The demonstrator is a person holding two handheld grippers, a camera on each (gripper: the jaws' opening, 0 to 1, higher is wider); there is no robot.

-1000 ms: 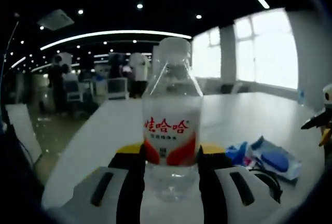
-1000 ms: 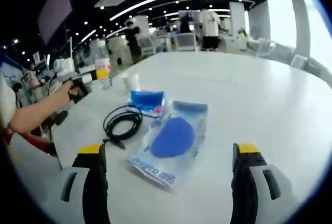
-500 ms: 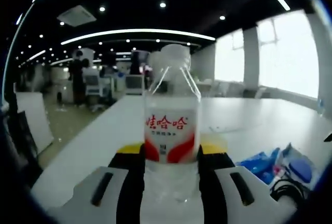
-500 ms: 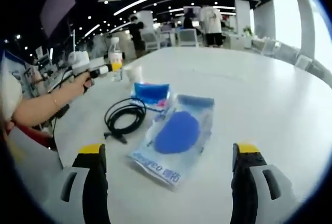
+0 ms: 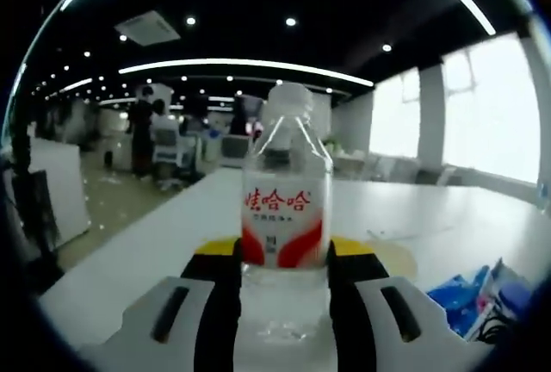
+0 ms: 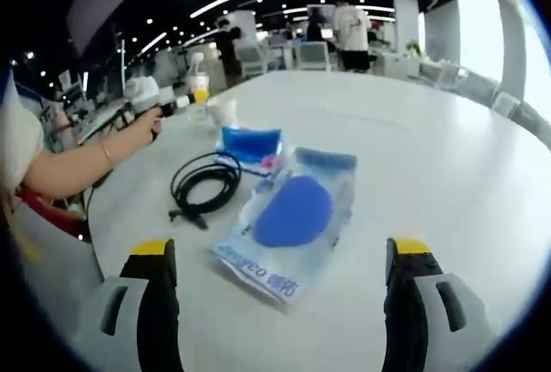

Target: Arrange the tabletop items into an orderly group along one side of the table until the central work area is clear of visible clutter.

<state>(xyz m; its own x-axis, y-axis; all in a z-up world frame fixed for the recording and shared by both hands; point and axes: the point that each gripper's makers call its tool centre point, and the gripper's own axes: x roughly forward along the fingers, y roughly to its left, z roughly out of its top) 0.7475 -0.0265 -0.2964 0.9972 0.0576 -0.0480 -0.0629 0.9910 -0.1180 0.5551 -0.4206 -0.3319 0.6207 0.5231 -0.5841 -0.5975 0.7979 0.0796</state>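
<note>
Left tongs (image 5: 284,273): clamped on the water bottle (image 5: 285,208), one jaw on each side of its lower body; seen from the right gripper view they sat far off to the upper left (image 6: 191,103), held by a hand (image 6: 142,118).
Water bottle: upright between the left jaws, clear, white cap, red and white label with red characters.
Table (image 5: 172,243): white, stretching ahead of the left tongs.
Black cable (image 6: 202,187): coiled, ahead and left of the right tongs, just beside the clear packet.
Blue pouch (image 6: 250,142): beyond the cable and the packet, farther from the right tongs.
Clear packet (image 6: 291,221): flat on the table straight ahead of the right tongs, a blue oval inside it.
Right tongs (image 6: 280,294): spread wide, nothing between the jaws.
</note>
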